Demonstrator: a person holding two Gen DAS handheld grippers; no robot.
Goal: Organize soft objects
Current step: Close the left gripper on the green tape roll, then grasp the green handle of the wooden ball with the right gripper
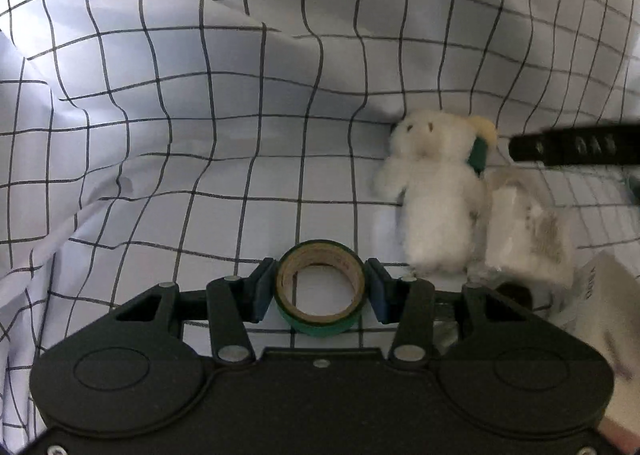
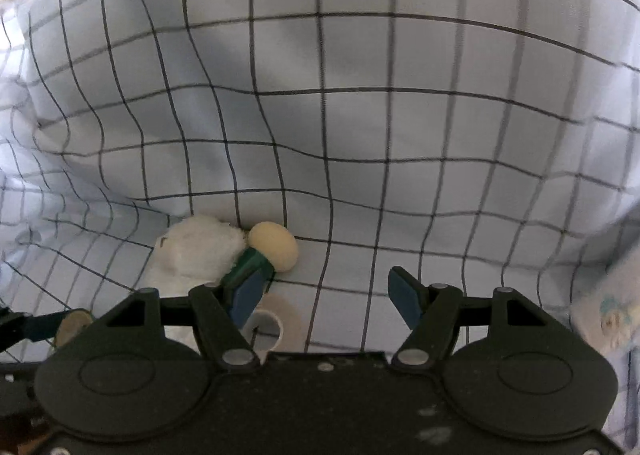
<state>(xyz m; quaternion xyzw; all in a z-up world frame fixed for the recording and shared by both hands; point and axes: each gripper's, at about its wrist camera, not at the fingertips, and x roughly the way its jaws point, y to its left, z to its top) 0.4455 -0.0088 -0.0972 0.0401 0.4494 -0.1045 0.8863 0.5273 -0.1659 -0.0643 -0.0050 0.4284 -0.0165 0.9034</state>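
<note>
Landmark for everything here: the white plush bear (image 1: 436, 191), flat on its back on the checked sheet (image 1: 200, 95), head toward the raised fold of cloth, feet toward the cameras. To the left of the bear's feet in the left wrist view, the left gripper (image 1: 320, 287), clamped on a green tape roll (image 1: 320, 325), one blue pad pressed to each side of the ring, hole facing up. Tucked against the bear's head on its far side from that gripper, a cream-capped mushroom toy (image 1: 482, 135) with a green stem. Alongside the bear's body below the mushroom, a crumpled clear packet (image 1: 520, 239). In the right wrist view, just off the bear's (image 2: 196, 251) head and close over the mushroom toy (image 2: 274, 245), the right gripper (image 2: 326, 295), fingers apart with only bare sheet between them. Overlaps the green stem with its left pad (image 2: 244, 295); cannot tell whether touching or merely above. Near the bear's flank, partly under that same finger, a white tape roll (image 2: 272, 319). Judging from this: bear and mushroom both left of the open gap rather than inside it, and the bear's long axis running roughly along the fingers' pointing line. Free and nearer to the soft toys, the right hand; probably calls for a sideways shift toward the bear before any closing.
</note>
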